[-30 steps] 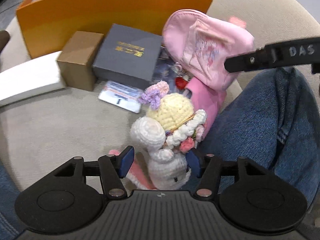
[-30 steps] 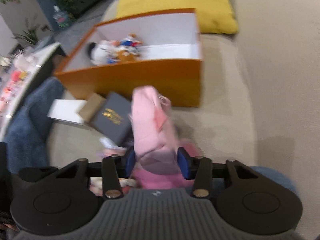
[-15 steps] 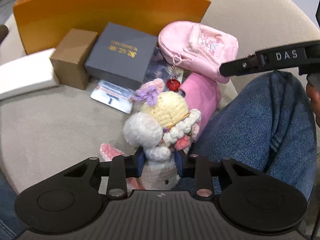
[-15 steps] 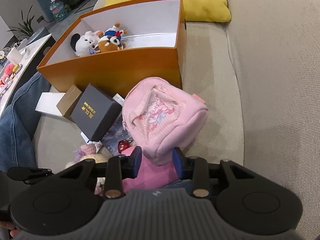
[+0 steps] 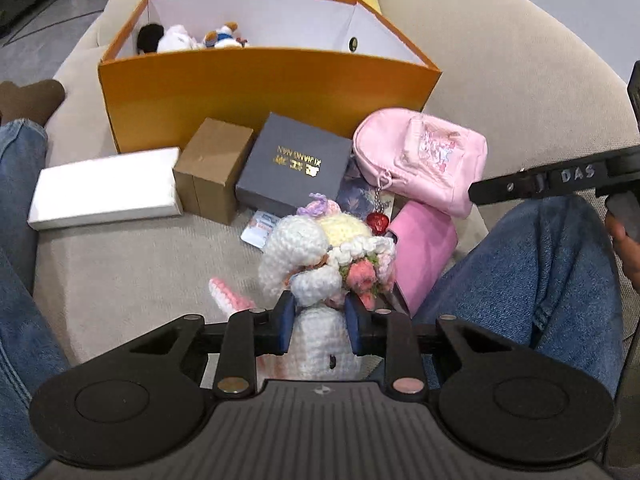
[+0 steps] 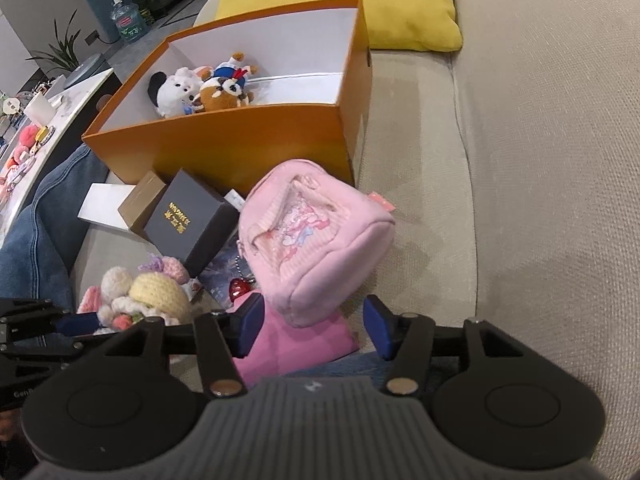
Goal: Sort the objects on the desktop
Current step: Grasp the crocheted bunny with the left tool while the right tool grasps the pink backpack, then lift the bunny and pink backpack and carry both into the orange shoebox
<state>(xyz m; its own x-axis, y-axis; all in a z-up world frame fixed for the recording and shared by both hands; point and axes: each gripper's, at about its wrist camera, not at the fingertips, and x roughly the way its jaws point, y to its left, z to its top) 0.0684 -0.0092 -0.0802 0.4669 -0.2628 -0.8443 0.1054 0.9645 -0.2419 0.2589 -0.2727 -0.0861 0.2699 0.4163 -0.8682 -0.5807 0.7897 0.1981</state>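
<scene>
My left gripper (image 5: 319,326) is shut on a crocheted white doll (image 5: 320,264) with a yellow hat and flowers, holding it upright above the sofa; the doll also shows in the right wrist view (image 6: 148,292). My right gripper (image 6: 314,328) is open, its jaws on either side of the near end of a small pink backpack (image 6: 316,240) that lies on the sofa; the backpack shows in the left wrist view (image 5: 424,170). An open orange box (image 6: 240,148) behind holds plush toys (image 6: 200,88).
A dark grey gift box (image 5: 294,166), a brown carton (image 5: 212,168) and a white flat box (image 5: 106,188) lie before the orange box (image 5: 256,104). A pink pouch (image 5: 422,252) and cards lie under the backpack. My jeans-clad legs (image 5: 532,264) flank the items. A yellow cushion (image 6: 352,4) sits behind.
My left gripper closed on the crocheted doll and lifted it. My right gripper set the pink backpack down on the sofa and opened.
</scene>
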